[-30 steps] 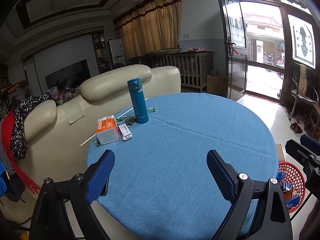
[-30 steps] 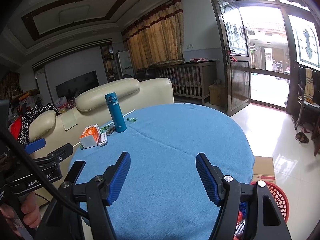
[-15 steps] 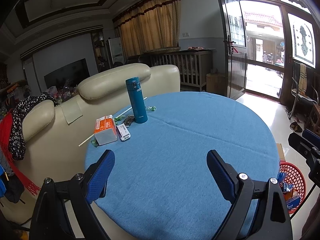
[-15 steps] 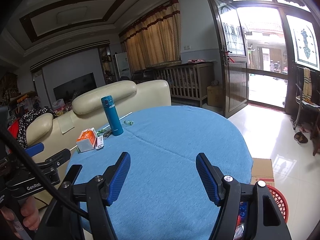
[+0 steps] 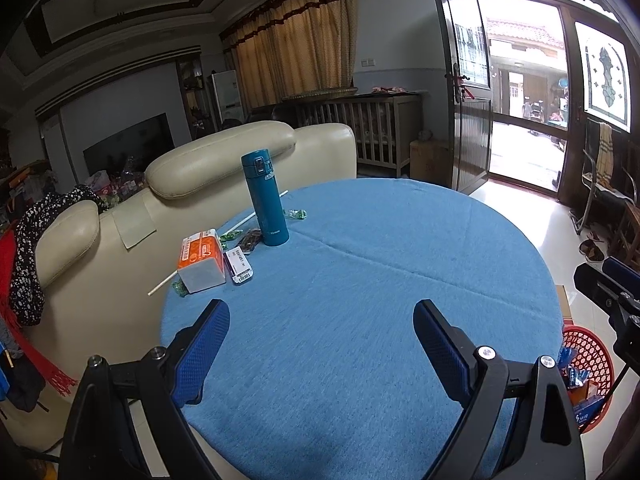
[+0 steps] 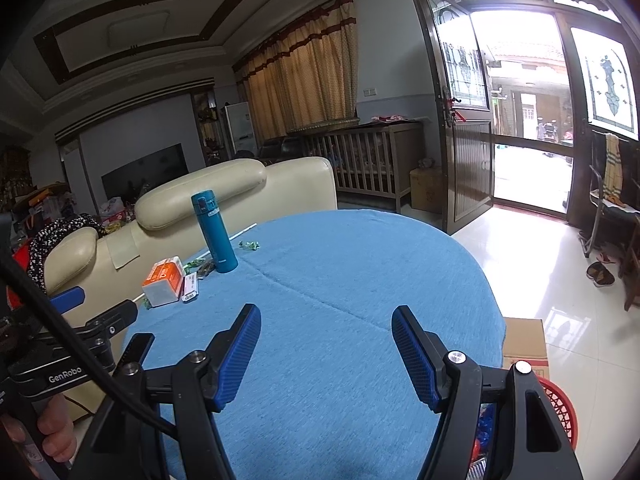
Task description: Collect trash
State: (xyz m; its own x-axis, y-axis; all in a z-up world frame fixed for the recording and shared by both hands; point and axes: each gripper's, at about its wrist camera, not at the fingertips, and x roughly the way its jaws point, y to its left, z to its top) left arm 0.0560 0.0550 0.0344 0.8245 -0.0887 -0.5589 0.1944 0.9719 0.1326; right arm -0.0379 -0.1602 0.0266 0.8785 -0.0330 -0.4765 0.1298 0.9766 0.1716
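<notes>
Left wrist view: left gripper sits low over the near edge of the round table, jaws spread wide, nothing btwn them. Trash is bunched at the far-left side of the blue cloth: green candy wrappers just beside the teal bottle, a dark wrapper at its base, a white straw running back under the pile, plus an orange-and-white box and a small labelled pack touching it. Red basket on the floor at right, below table level, w/ some packets already inside, so part of the job looks done, but the far-side pile is untouched. Right gripper's tip pokes in at the right edge.

Right wrist view: right gripper also level over the near edge, jaws released and wide, empty. Same pile near the bottle, well apart from both tools. Basket rim just below-right of this gripper. Left tool visible at left, a hand wrapped round its handle. Both point fwd across the table, neither reaching yet; a good stretch to the wrappers is what's left.
</notes>
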